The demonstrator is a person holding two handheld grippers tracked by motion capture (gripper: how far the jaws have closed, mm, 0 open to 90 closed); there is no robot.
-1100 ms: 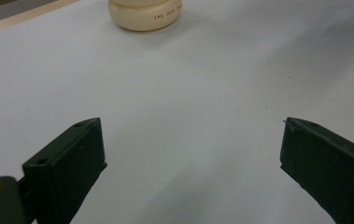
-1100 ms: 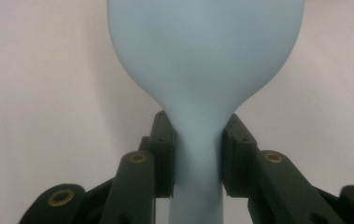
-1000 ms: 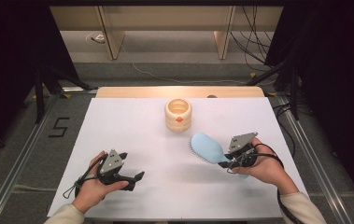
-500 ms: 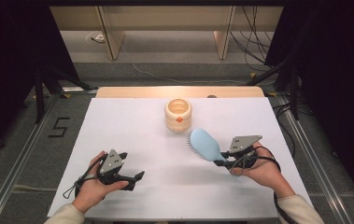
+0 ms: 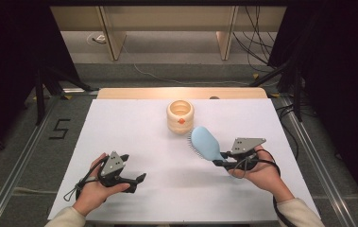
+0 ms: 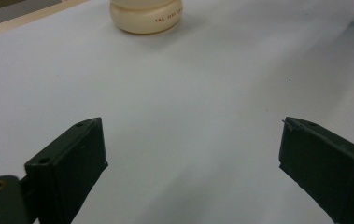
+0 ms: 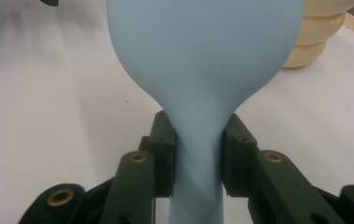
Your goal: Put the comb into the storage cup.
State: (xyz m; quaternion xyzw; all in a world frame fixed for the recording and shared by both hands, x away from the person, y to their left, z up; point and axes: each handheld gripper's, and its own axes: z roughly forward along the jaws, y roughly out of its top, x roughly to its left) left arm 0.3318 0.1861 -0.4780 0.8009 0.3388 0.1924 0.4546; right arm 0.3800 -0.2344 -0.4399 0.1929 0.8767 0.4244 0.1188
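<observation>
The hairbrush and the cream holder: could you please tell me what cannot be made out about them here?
- Hairbrush: head cut off by the right gripper view's top edge; its back hides the bristles.
- Cream holder: top cut off in the left gripper view; its print is too small to read.
- Holder's inside: shadowed in the high view.

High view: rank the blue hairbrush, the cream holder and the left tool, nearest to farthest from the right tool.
1. Blue hairbrush: its handle is clamped in the right tool, head pointing up-left.
2. Cream holder: farther back, near the table's middle.
3. Left tool: across the table at the near left, open.
</observation>
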